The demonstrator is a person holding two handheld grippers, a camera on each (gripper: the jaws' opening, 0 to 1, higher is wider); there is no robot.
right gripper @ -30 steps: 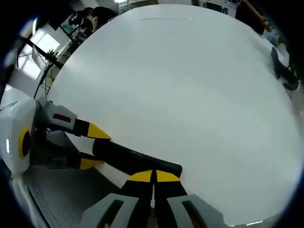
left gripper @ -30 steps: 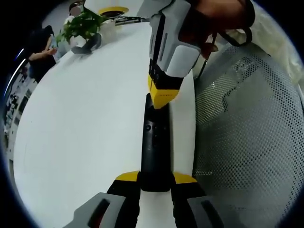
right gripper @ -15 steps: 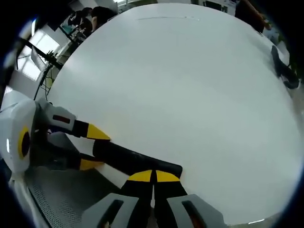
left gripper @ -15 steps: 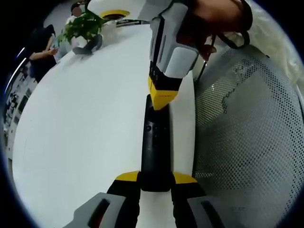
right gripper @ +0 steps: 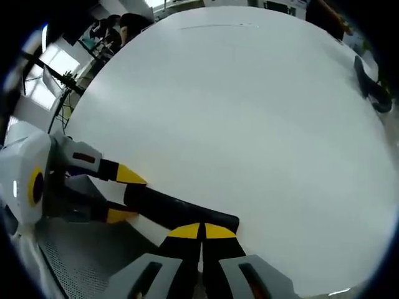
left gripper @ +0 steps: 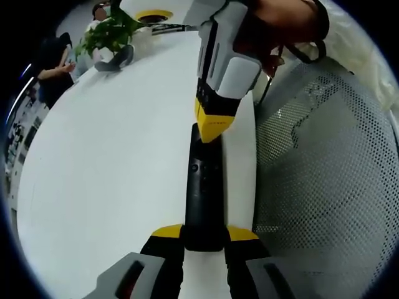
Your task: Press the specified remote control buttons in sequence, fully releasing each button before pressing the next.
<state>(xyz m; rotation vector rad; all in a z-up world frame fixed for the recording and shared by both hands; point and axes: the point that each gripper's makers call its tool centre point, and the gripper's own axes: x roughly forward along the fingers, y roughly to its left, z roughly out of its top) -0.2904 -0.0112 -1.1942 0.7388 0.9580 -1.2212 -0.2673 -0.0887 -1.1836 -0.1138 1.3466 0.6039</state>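
The left hand-held gripper clamps its yellow-tipped jaws on the near end of a black remote, while the right hand-held gripper, gripped by a hand, presses closed jaws onto its far end.

— What do you have around you, apart from the job itself?

— You're working at a broad white surface that runs far ahead in both views. At its far end in your left gripper view stands a leafy green plant in a white pot, with a dark curved object lying just beside it.

— And to your side?

— A chair with a grey perforated mesh back sits right against the surface's edge. Behind the plant you can see a seated person in dark clothes. In your right gripper view, a dark curved object lies near the far rim, and people stand beyond.
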